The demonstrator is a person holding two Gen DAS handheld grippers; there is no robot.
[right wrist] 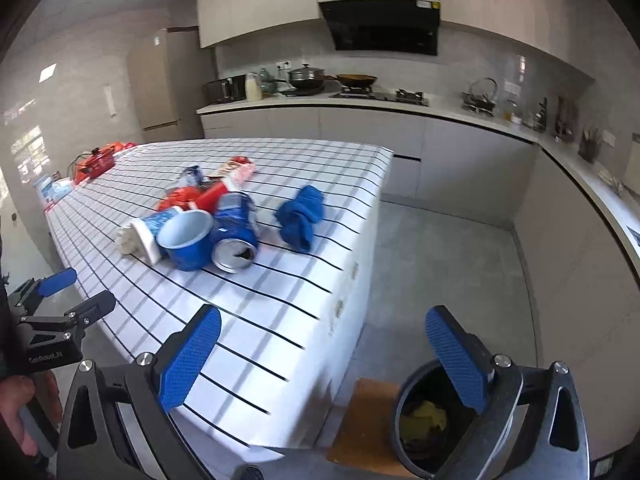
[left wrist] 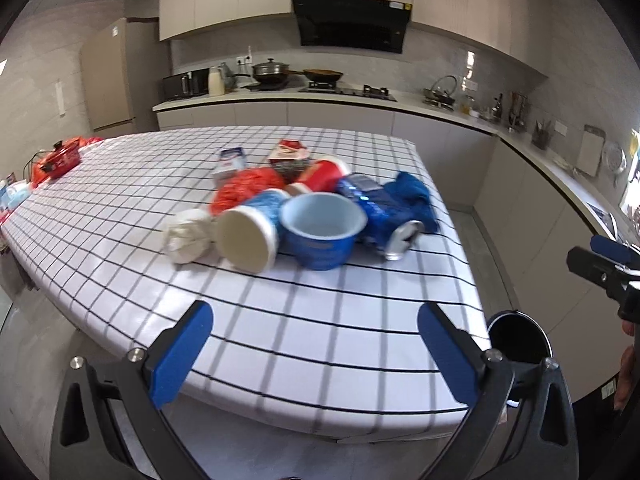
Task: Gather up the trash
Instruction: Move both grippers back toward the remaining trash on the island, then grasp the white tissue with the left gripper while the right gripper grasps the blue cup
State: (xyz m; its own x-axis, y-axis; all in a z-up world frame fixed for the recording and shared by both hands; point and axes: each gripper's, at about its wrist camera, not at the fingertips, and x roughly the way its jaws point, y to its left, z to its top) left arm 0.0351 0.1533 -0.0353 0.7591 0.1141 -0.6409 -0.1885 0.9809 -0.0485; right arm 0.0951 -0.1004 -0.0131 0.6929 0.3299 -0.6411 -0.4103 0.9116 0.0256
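Note:
A heap of trash lies on the checked table (left wrist: pixel 280 320): a crumpled white tissue (left wrist: pixel 188 238), a tipped blue-and-white paper cup (left wrist: pixel 250 236), a blue cup (left wrist: pixel 320 230), a crushed blue can (left wrist: pixel 384 216), a red cup (left wrist: pixel 320 174), red wrapping (left wrist: pixel 244 190) and a blue cloth (left wrist: pixel 416 200). My left gripper (left wrist: pixel 316 354) hangs open over the table's near edge, well short of the heap. My right gripper (right wrist: pixel 324 360) is open too, above the table corner and the black bin (right wrist: pixel 424 420) on the floor, which holds yellowish waste. The can (right wrist: pixel 236 246) and blue cup (right wrist: pixel 188 242) also show here.
A red basket (left wrist: pixel 60 158) and small packets sit at the table's far left. The bin (left wrist: pixel 518 338) stands by the table's right corner on a brown mat (right wrist: pixel 360 420). Kitchen counters with pots run along the back and right walls. Grey floor lies between table and counters.

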